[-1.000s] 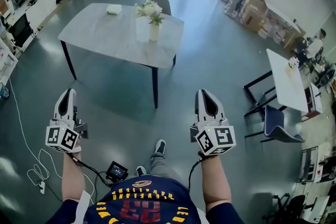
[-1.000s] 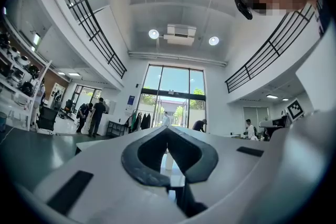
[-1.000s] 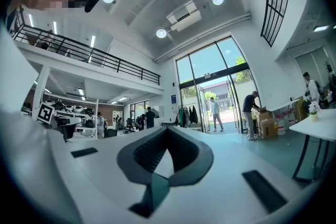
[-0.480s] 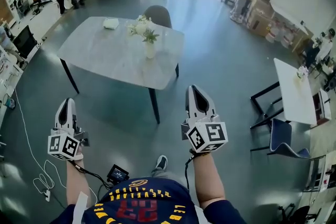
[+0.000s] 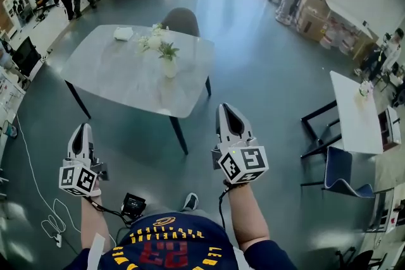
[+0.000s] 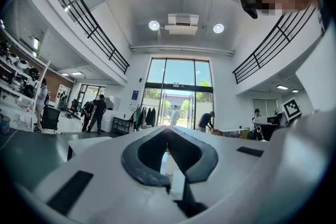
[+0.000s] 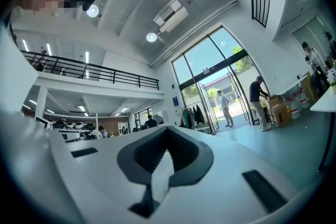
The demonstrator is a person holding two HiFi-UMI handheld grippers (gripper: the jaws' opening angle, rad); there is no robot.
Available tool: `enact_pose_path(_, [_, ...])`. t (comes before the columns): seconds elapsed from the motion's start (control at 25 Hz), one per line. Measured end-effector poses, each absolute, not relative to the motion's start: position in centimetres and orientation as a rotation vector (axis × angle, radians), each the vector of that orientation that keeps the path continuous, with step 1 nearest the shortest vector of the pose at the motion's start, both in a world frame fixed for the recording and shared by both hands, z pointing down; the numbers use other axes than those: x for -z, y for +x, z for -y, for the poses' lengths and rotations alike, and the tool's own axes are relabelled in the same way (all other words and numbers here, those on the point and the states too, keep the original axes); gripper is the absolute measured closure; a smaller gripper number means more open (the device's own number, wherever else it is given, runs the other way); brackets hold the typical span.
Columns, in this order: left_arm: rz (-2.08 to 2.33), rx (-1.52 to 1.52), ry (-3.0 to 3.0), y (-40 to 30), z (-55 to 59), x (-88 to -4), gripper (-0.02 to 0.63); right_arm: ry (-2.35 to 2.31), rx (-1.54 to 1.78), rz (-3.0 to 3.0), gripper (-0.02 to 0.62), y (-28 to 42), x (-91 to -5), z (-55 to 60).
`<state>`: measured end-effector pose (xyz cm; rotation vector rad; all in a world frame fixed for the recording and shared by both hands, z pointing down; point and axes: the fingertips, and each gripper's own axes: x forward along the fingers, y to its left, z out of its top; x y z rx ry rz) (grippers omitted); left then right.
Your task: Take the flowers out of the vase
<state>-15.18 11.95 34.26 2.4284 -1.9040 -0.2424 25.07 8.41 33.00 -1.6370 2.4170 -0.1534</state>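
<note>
Vase (image 5: pixel 169 67) stands upright on the table (image 5: pixel 114 76), toward its far right part, with the flowers (image 5: pixel 155 43) in it. A chair (image 5: pixel 181 16) sits at the table's far edge, and a small white object (image 5: pixel 123 33) lies near its far left corner. Left gripper (image 5: pixel 81 131) and right gripper (image 5: pixel 226 109) are held over the floor on the table's near side, apart from it. Each has its jaws together, with nothing between them.
</note>
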Motion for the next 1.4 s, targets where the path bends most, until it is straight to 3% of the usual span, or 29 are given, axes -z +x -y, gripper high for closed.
enact_pose_path(0.64, [1.805,0.287,2.486,-13.8,-2.7,-35.2,0.604,-1.675,0.143,-2.424,0.589,24.7,-33.4,-1.4])
enact_pose_path(1.4, [1.531,0.289,2.562,-17.8,15.6,-38.8,0.603,-1.843,0.171,-2.407,0.589,15.0,-36.4,14.1])
